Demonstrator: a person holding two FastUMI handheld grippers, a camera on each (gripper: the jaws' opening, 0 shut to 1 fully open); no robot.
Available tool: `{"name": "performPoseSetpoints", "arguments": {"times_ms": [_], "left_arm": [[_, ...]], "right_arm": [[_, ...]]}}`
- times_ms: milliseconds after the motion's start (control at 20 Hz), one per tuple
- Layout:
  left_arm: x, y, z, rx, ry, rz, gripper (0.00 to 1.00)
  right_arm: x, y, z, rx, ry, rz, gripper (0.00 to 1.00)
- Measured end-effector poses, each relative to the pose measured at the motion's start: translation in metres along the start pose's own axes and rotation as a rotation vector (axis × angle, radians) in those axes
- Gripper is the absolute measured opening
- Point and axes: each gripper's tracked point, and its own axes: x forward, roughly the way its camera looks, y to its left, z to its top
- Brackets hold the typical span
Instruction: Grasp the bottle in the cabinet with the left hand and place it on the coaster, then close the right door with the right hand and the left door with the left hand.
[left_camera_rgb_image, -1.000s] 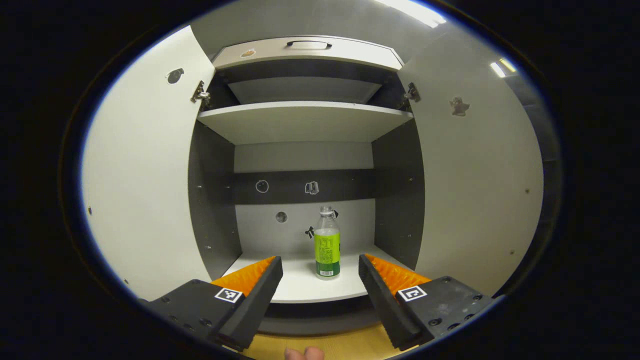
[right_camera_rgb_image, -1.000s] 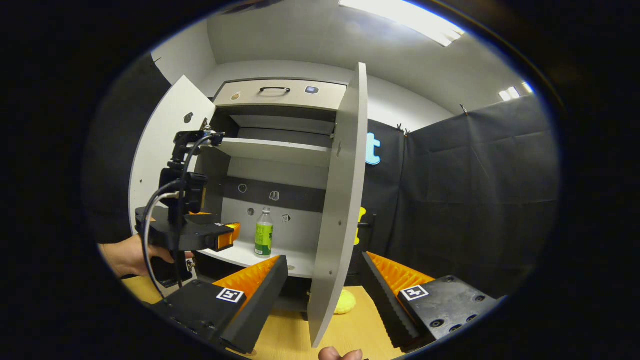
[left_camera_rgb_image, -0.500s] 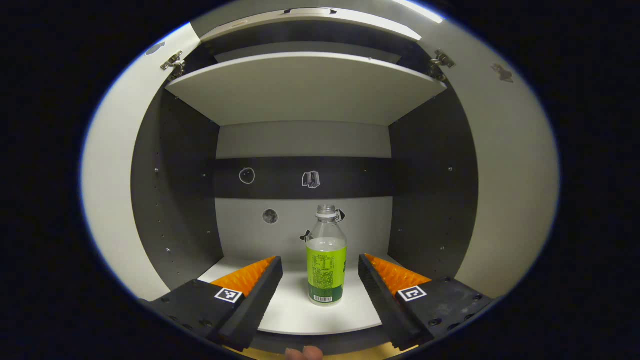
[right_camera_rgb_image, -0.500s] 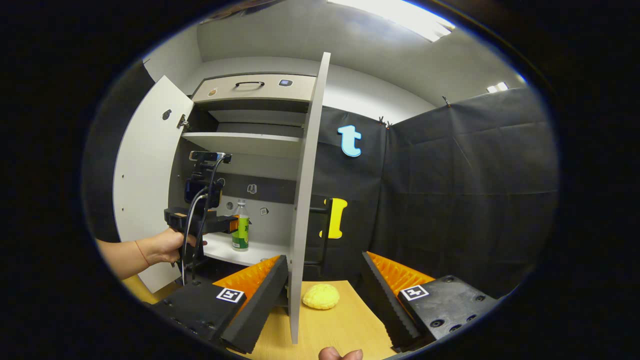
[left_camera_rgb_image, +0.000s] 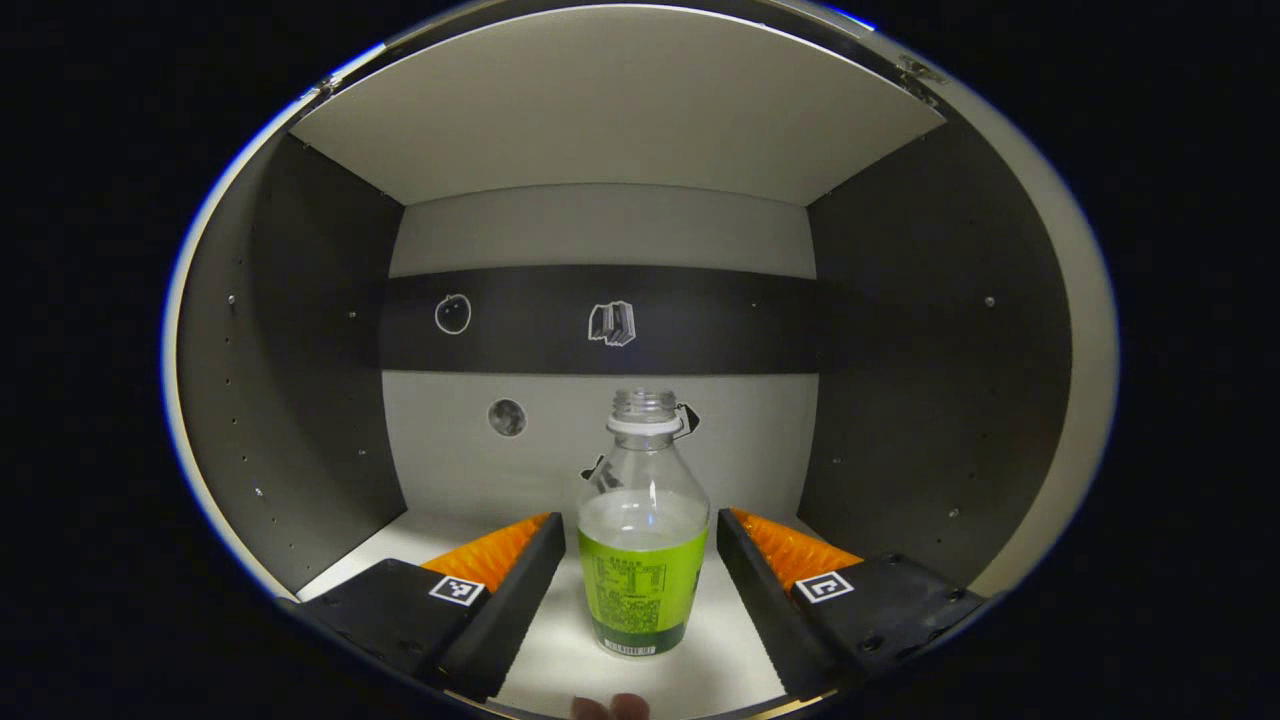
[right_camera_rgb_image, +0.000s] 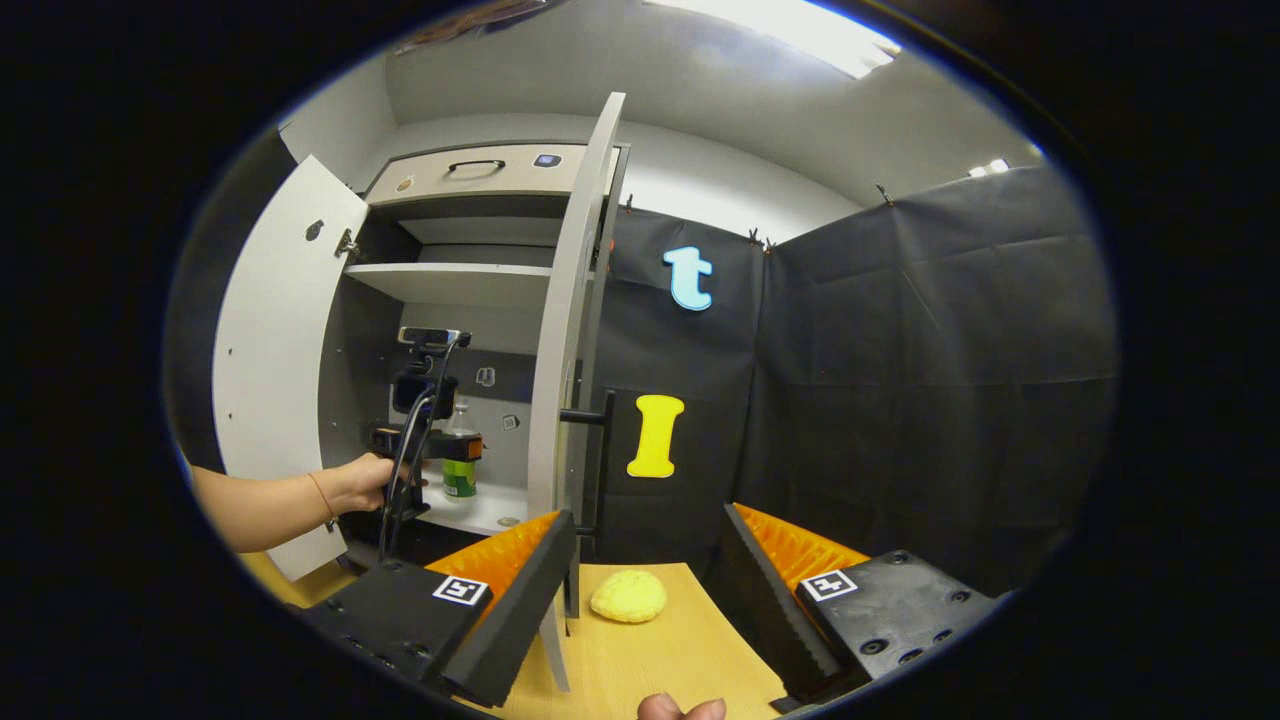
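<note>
1. Left gripper view, left side: dark inner wall of the cabinet (left_camera_rgb_image: 300, 350), and the lower shelf (left_camera_rgb_image: 560, 640) pale underfoot.
2. Left gripper (left_camera_rgb_image: 640, 570) reaches into the lower compartment, jaws wide. The bottle (left_camera_rgb_image: 642, 530) stands upright on the shelf between the two fingers, with a gap on each side; neither finger touches it.
3. Bottle: clear, no cap, green label around the lower half. Small stickers sit on the back panel behind it.
4. Above it, the underside of the upper shelf (left_camera_rgb_image: 610, 110) spans the top of this view.
5. Right gripper view, left side: the left door (right_camera_rgb_image: 270, 350) stands swung open. A forearm and hand (right_camera_rgb_image: 365, 482) hold the left gripper (right_camera_rgb_image: 440, 445) inside the cabinet, level with the bottle (right_camera_rgb_image: 460, 465); from this side I cannot tell finger-to-bottle contact.
6. This view adds the drawer (right_camera_rgb_image: 470, 172) with its handle at the cabinet top.
7. Centre: the right door (right_camera_rgb_image: 560, 350) is open, seen nearly edge-on, with a dark bar handle on its outer face.
8. Right gripper (right_camera_rgb_image: 650, 570) hangs over the wooden table (right_camera_rgb_image: 650, 650), jaws wide and holding nothing. A yellow coaster (right_camera_rgb_image: 628, 596) lies on the table between its fingers, farther off, just right of the door's lower edge.
9. Right side: black cloth wall.
</note>
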Motion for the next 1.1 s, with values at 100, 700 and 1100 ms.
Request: {"name": "performPoseSetpoints", "arguments": {"times_ms": [100,700,1100], "left_arm": [[0.009,0.000,-0.003,0.004,0.003,0.004,0.97],[-0.059,-0.001,0.030,0.029,-0.056,-0.077,0.76],[-0.170,0.016,0.041,-0.003,-0.088,-0.123,0.76]], "right_arm": [[0.001,-0.008,0.001,0.003,0.000,-0.017,0.97],[-0.001,-0.010,0.001,0.022,0.008,-0.040,0.97],[-0.005,0.019,0.017,0.039,-0.021,-0.003,0.97]]}}
